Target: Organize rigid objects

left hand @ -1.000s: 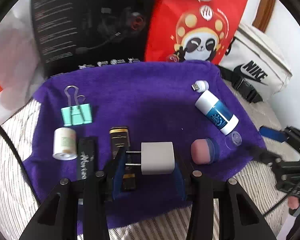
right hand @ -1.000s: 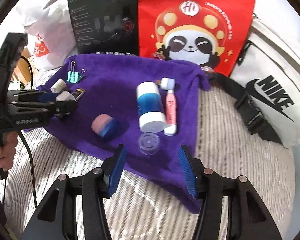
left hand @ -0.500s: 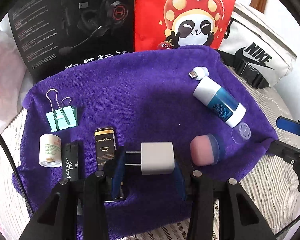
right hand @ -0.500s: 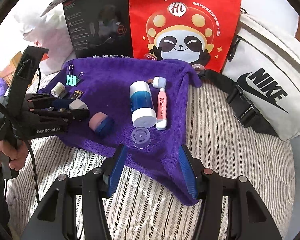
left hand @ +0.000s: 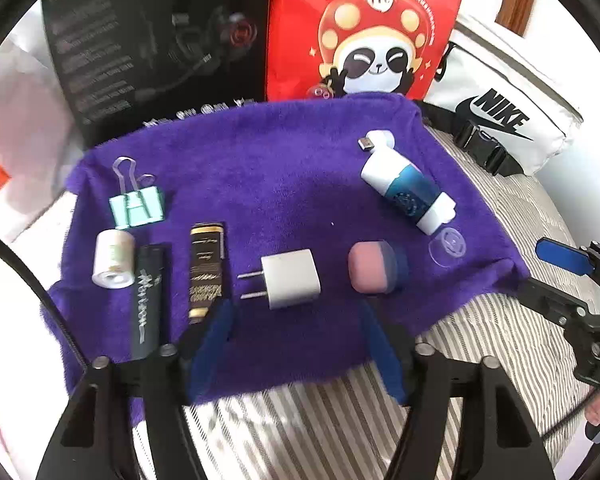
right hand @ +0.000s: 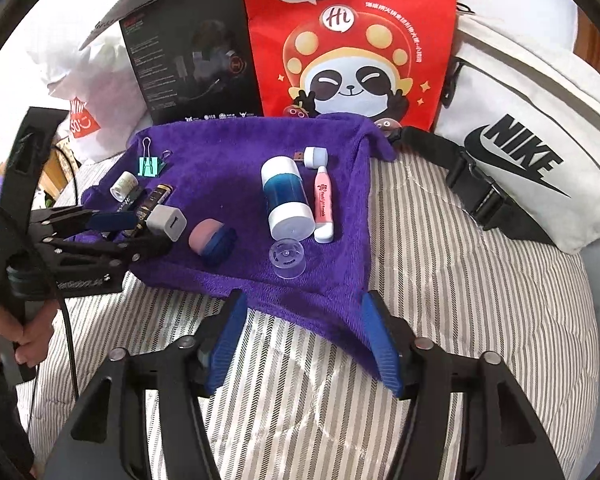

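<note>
Both my grippers' jaws are opening, nothing between them: left gripper facing the boxy white charger plug on fuzzy purple towel, right gripper over ribbed striped bedding.

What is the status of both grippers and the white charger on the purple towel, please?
Left gripper opening, empty. Right gripper opening, empty. White charger lies free on purple towel. Nothing blocking.

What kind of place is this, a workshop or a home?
Most likely a home, probably on a bed: the purple towel lies on a striped quilted cover, with a white pillow behind it and a waist bag, a red gift bag and a headset box propped around.
</note>
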The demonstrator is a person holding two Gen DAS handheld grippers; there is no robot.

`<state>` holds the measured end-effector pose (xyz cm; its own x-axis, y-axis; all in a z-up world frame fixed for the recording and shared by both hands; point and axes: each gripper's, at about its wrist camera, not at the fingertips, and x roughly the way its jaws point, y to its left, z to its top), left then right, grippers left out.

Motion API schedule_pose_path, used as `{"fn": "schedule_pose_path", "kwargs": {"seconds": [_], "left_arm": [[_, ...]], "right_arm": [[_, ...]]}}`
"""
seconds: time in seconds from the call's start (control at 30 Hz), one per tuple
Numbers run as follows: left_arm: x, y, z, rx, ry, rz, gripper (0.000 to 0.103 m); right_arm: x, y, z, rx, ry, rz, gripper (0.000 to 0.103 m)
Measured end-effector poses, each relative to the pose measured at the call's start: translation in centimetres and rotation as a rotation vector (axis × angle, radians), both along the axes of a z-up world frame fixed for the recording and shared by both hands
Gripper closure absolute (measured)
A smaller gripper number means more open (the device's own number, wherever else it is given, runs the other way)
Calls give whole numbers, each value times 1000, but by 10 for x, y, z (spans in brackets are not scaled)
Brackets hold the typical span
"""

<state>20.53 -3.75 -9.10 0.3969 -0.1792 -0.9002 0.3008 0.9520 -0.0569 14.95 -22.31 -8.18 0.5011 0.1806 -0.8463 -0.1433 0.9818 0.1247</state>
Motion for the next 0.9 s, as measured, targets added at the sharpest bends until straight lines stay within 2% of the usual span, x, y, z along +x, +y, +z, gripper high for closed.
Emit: {"fn": "schedule_pose_path", "kwargs": {"seconds": [0.07, 0.17, 0.4, 0.5, 0.53, 0.67, 0.83, 0.9], "left_arm": [[-11, 1, 11, 13, -26, 9, 25], [-27, 3, 23, 20, -50, 23, 19], [-67, 24, 52, 6, -97, 113, 9], [-83, 38, 63, -10, -112, 172, 7], [-88, 41, 67, -16, -121, 185, 3], [-112, 49, 88, -23, -177, 216, 0], [-142, 44, 115, 35, -255, 232, 0], [-152, 39, 124, 34, -272, 222, 0]], "right_arm": [[-2, 0, 3, 6, -4, -7, 41], [-7, 3, 8, 9, -14, -13, 36], [-25, 19, 28, 27, -58, -7, 12], [-33, 27, 38, 30, -73, -7, 7], [-36, 29, 41, 27, -74, -7, 4], [-49, 39, 52, -5, -68, -7, 0], [-67, 40, 63, -46, -58, -21, 0], [-78, 37, 69, -61, -60, -37, 0]]}}
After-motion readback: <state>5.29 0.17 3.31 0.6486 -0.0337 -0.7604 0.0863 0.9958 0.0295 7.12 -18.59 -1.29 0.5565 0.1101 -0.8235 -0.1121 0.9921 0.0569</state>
